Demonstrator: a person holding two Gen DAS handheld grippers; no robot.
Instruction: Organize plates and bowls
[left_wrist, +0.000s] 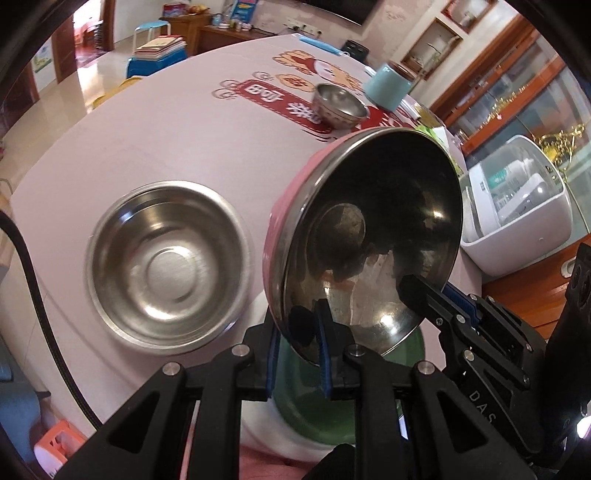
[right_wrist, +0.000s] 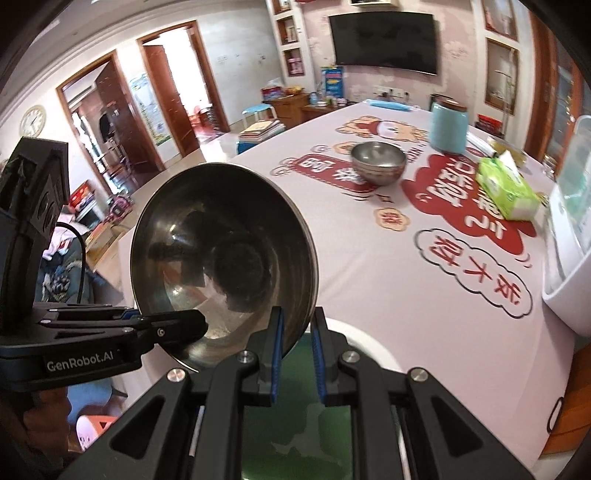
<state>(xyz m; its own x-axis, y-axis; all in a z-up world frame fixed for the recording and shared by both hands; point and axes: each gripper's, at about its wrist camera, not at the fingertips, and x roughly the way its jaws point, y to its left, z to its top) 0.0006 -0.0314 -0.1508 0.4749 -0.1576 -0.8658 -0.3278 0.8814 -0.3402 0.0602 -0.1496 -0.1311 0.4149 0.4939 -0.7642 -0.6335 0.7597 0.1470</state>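
Note:
A pink-sided steel bowl (left_wrist: 369, 236) is held tilted on edge above the table; it also shows in the right wrist view (right_wrist: 221, 254). My left gripper (left_wrist: 297, 332) is shut on its lower rim. My right gripper (right_wrist: 297, 328) is shut on the rim too, and shows in the left wrist view (left_wrist: 417, 291) at the bowl's right. A green bowl (left_wrist: 314, 402) sits under both grippers, also in the right wrist view (right_wrist: 295, 435). A wide steel bowl (left_wrist: 168, 262) rests on the table to the left. A small steel bowl (left_wrist: 340, 105) stands farther back (right_wrist: 378, 162).
A light blue canister (right_wrist: 448, 127), a green tissue pack (right_wrist: 506, 188) and a white appliance (left_wrist: 517, 206) stand at the table's right side. The printed tablecloth (right_wrist: 406, 280) covers the table. A stool with books (left_wrist: 159, 51) is beyond the far edge.

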